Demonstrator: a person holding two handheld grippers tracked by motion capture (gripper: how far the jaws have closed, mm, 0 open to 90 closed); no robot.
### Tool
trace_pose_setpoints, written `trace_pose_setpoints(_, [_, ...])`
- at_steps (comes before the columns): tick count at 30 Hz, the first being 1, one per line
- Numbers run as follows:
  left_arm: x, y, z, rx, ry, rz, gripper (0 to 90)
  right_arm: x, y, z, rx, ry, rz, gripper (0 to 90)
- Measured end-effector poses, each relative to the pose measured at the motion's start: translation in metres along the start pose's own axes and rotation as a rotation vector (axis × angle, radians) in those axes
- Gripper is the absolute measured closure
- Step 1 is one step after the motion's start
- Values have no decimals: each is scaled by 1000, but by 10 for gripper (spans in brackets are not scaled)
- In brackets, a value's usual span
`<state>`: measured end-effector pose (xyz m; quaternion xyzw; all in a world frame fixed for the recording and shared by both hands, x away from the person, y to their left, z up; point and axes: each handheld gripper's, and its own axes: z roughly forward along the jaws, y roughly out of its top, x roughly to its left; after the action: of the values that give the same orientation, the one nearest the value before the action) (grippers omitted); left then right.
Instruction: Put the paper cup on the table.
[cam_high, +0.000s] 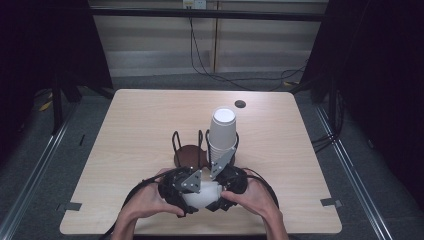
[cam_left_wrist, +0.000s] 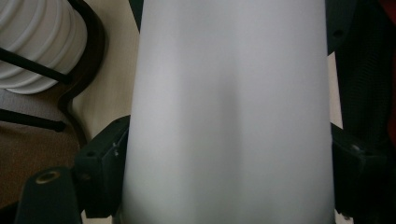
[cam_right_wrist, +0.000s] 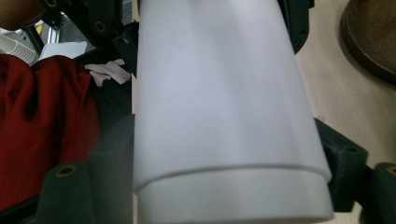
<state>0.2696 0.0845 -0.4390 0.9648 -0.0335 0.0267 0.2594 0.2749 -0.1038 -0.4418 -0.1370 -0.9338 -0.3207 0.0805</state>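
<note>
i'm working at the near edge of the wooden table (cam_high: 140, 130), both hands brought together around a white paper cup (cam_high: 202, 196) that lies between the tools. in the left gripper view the cup's wall (cam_left_wrist: 229, 112) runs between the two black jaws and touches both, so my left gripper (cam_high: 176, 192) is clamped on it. the right gripper view shows the same for my right gripper (cam_high: 226, 186): jaws pressed to either side of the cup (cam_right_wrist: 224, 107), and near the bottom of that view a step line crosses the wall, which i read as one cup nested in another.

so i judge the step in hand is pulling two stuck cups apart, or readying this one for the rack. the next move calls for a straight, gentle pull along the cup's axis; squeezing harder would crush the thin wall.

just beyond my hands stands a black wire cup holder (cam_high: 192, 150). its right bay holds a tall stack of white cups (cam_high: 222, 132), rims ringed one over another, topmost bottom-up. its left bay has only the brown round base (cam_high: 187, 156) showing.
</note>
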Motion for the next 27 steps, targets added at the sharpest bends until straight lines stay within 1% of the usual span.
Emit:
trace_pose_setpoints(1, [0,0,0,2,2,1,161,0,0,0,6,0,0,232])
trace_pose_setpoints(2, [0,0,0,1,2,3,159,0,0,1,-2,5,-2,235])
trace_pose_setpoints(4, [0,-1,1,-3,2,5,151,0,0,1,2,0,0,239])
trace_pose_setpoints(6, [1,-2,1,-12,-5,7,145,0,0,0,1,-5,6,241])
trace_pose_setpoints(7, [2,-2,1,-22,-9,4,138,0,-1,0,-2,1,12,242])
trace_pose_setpoints(8, [2,-2,1,-22,-9,4,134,0,-1,0,-2,1,12,242])
trace_pose_setpoints(9, [2,-3,1,-30,-19,-3,134,-1,-1,0,-6,8,13,241])
trace_pose_setpoints(10, [3,-4,1,-45,-14,-11,128,-1,-1,0,-9,11,12,241])
trace_pose_setpoints(11, [3,-5,0,-47,-5,-10,127,-1,-1,-1,-7,13,23,241])
trace_pose_setpoints(12, [3,-5,0,-51,3,-11,126,0,-1,-1,-10,1,24,241])
trace_pose_setpoints(13, [3,-5,-1,-64,-1,-8,126,0,-1,-1,-10,1,24,241])
trace_pose_setpoints(15, [4,-8,-4,-97,2,-4,125,-1,-1,-2,-31,0,10,242])
trace_pose_setpoints(16, [4,-9,-4,-104,4,-7,125,-1,-1,-2,-32,0,10,242])
trace_pose_setpoints(19, [6,-9,-3,-89,13,-24,105,0,0,-3,-30,-14,11,242])
trace_pose_setpoints(20, [6,-10,-2,-96,10,-31,99,0,0,-3,-29,-21,12,242])
trace_pose_setpoints(22, [7,-10,-2,-108,13,-23,97,-1,-1,-3,-21,-22,11,243])
trace_pose_setpoints(23, [7,-11,-2,-116,11,-23,97,-1,-1,-3,-28,-14,16,243])
trace_pose_setpoints(25, [6,-12,-3,-141,22,-7,97,-2,-2,-4,-33,-12,18,243])
trace_pose_setpoints(26, [6,-12,-3,-141,22,-7,97,-2,-2,-4,-33,-12,18,243])
trace_pose_setpoints(27, [6,-12,-4,-148,18,3,97,-2,-2,-5,-30,-14,16,243])
